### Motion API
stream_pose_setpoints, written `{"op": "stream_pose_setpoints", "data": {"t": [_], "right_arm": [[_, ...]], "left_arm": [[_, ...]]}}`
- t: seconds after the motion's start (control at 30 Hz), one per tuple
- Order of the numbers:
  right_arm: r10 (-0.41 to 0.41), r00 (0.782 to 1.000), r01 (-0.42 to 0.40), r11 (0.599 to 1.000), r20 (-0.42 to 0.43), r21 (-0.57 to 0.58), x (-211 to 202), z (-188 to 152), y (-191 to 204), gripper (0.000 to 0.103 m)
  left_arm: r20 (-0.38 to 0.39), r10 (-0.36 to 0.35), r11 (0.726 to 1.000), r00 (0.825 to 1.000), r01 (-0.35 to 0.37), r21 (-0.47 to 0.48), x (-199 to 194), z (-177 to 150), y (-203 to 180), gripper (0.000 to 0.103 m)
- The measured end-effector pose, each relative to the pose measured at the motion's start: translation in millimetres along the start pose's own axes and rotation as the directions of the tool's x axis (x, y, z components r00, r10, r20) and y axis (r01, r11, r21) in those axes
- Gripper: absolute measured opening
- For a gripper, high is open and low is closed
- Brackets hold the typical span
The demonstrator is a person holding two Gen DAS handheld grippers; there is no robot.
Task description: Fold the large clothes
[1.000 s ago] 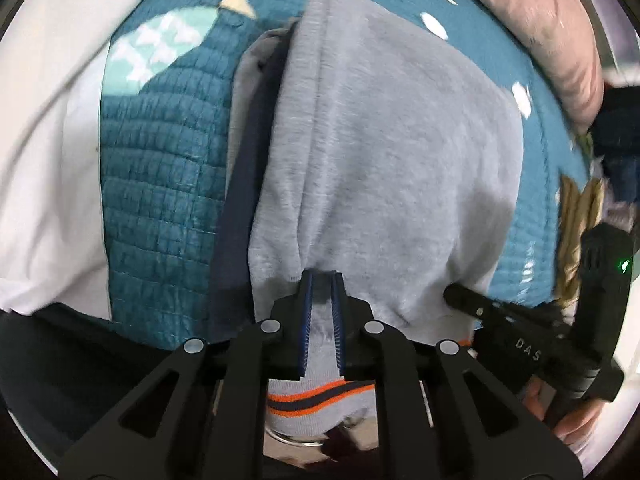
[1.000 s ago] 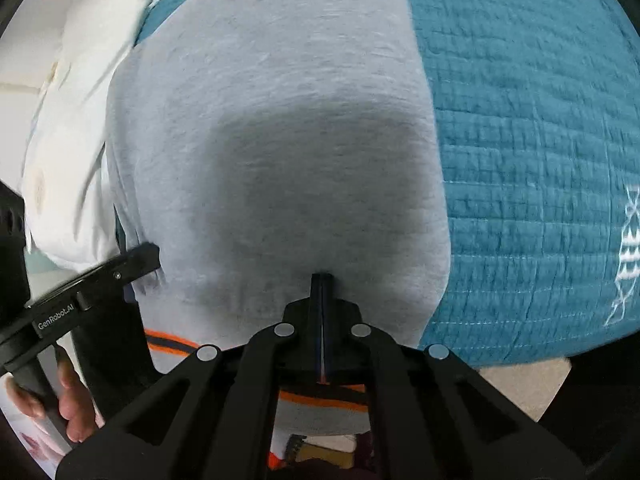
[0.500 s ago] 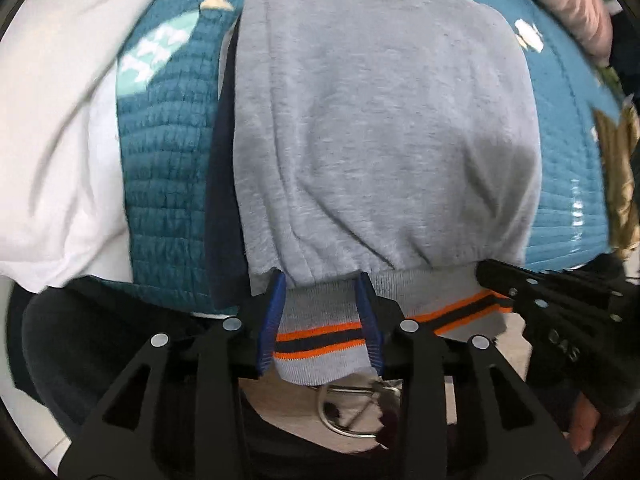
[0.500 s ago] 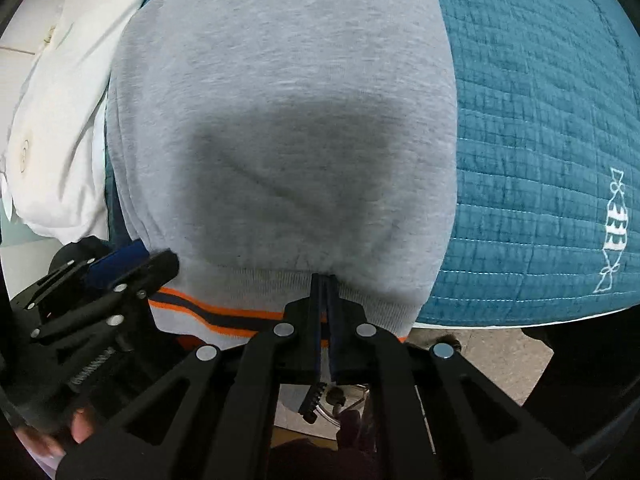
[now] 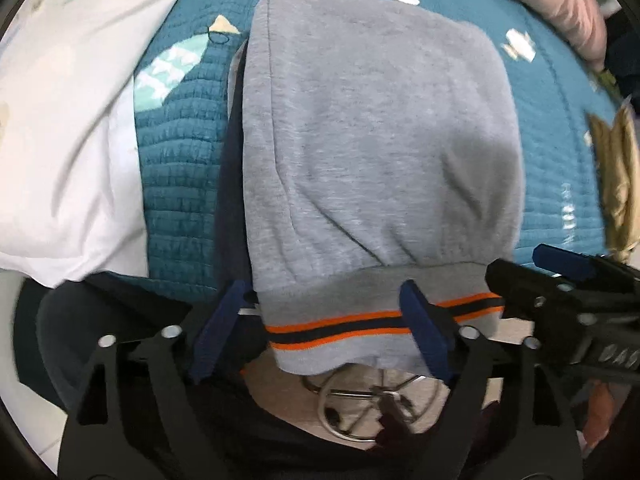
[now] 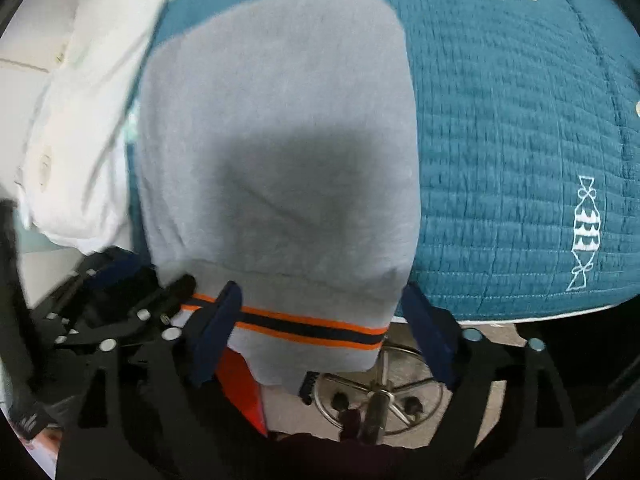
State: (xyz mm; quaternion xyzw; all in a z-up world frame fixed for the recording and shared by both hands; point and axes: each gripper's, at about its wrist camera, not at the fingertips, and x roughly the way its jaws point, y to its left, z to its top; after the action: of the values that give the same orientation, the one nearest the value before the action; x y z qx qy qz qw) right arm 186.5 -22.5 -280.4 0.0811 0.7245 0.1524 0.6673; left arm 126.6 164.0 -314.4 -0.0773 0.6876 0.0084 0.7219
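Teal quilted bedspread (image 6: 520,120) fills your view, with the folded grey sweatshirt (image 5: 372,152) lying at its centre, striped hem (image 5: 360,326) hanging over the bed edge at 6 o'clock. Your left gripper (image 5: 324,332) is spread wide, its blue pads either side of the hem, holding nothing. Your right gripper (image 6: 320,332) gapes the same way. White pillow (image 5: 60,140) crowds 9 o'clock; a pink cushion (image 5: 560,4) sits at 1 o'clock. A chrome stool base (image 6: 380,392) stands below.
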Motion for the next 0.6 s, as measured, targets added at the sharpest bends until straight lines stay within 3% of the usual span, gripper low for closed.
{"op": "stream_pose_setpoints", "data": {"t": [0.1, 0.3, 0.47, 0.6], "right_arm": [[0.019, 0.999, -0.02, 0.999, 0.032, 0.034, -14, 3, -12, 0.084], [0.106, 0.986, -0.11, 0.994, 0.129, 0.025, -35, 11, -36, 0.084], [0.094, 0.978, -0.103, 0.994, 0.186, 0.039, -38, 22, -53, 0.084], [0.11, 0.977, -0.126, 0.989, 0.181, 0.081, -31, 29, -70, 0.084]], "left_arm": [[0.012, 0.009, 1.0, 1.0, -0.009, -0.002, -7, 1, 12, 0.084], [0.052, -0.109, 0.992, 0.993, 0.113, -0.063, -16, 24, 43, 0.089], [0.076, -0.264, 0.955, 0.962, 0.271, -0.118, -9, 46, 77, 0.089], [0.078, -0.375, 0.905, 0.924, 0.383, -0.184, 3, 64, 103, 0.089]]}}
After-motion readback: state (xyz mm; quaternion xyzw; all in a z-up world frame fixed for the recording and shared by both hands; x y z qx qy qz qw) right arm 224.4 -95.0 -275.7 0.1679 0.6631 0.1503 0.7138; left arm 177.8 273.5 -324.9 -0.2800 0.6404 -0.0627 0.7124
